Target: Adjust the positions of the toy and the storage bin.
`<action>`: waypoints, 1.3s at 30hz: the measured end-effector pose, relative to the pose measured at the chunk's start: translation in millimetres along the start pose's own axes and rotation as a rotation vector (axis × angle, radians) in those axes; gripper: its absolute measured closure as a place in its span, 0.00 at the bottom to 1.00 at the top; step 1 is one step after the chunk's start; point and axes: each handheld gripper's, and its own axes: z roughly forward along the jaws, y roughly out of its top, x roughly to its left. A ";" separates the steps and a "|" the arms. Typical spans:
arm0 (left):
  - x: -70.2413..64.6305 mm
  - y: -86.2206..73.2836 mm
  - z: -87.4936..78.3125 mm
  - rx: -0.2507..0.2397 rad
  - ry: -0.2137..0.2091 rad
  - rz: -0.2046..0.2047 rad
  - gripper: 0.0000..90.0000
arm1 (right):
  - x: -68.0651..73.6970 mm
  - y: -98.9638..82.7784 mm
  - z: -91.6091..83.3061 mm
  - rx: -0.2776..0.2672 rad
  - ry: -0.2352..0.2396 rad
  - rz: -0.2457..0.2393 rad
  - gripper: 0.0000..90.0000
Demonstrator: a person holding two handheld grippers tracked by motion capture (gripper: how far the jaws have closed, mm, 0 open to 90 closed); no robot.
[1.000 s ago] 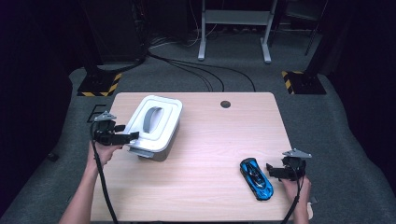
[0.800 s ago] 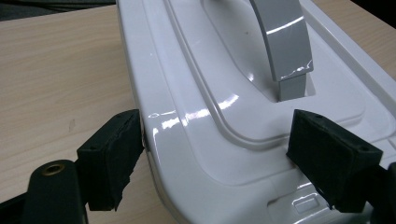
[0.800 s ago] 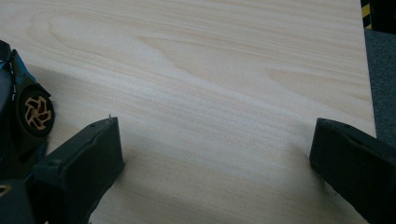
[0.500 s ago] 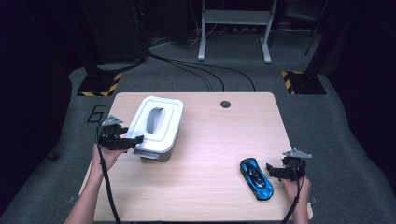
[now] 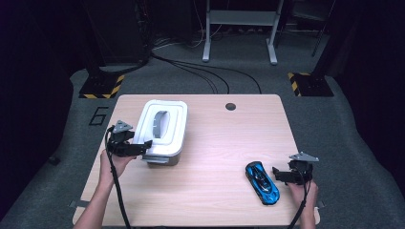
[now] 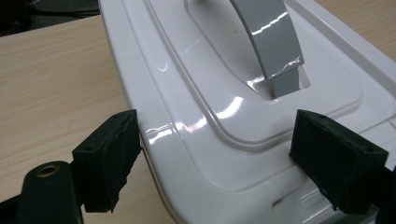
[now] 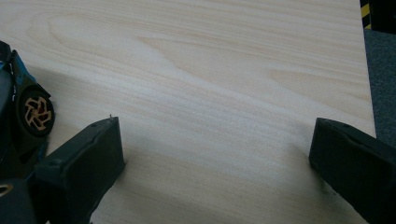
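A white plastic box (image 5: pixel 165 143) with its lid on sits on the left part of the wooden table (image 5: pixel 215 148), with its long side going away from the person. The lid has a grey handle (image 5: pixel 160 123) lying flat in a dip in the middle. The left gripper (image 5: pixel 143 145) is at the near end of the box, at the corner by the table's left edge. The person's left hand (image 5: pixel 114 162) holds it from behind. In the left gripper view, its jaws are far apart and the near end of the lid (image 6: pixel 210 93) is between them. One black pad (image 6: pixel 109 158) is right by the lid's outer edge and the other pad (image 6: pixel 336 158) is over the lid's top. I cannot tell if the pads touch the box. The grey handle (image 6: pixel 271 42) is just past them. A shiny blue toy car (image 5: pixel 261 182) lies on the right part of the table, near the front, far from the box. The right gripper (image 5: pixel 277 174) is just beside the car, on the car's right side. In the right gripper view, its jaws are wide apart over bare wood (image 7: pixel 210 70) and hold nothing. One wheel of the car (image 7: pixel 32 112) shows next to one jaw.
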 end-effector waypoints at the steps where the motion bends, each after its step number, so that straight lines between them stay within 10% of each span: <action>1: -1.0 0.2 -0.2 0.006 -0.001 -0.007 0.18 | 0.0 0.0 0.0 0.000 0.000 0.000 0.02; 15: -25.7 7.5 11.3 0.032 -0.046 -0.049 0.19 | 0.0 0.0 0.0 0.000 0.000 0.000 0.03; 39: -65.8 13.8 9.3 0.074 -0.089 0.031 0.17 | 0.5 -0.1 -0.3 -0.003 0.003 -0.001 0.04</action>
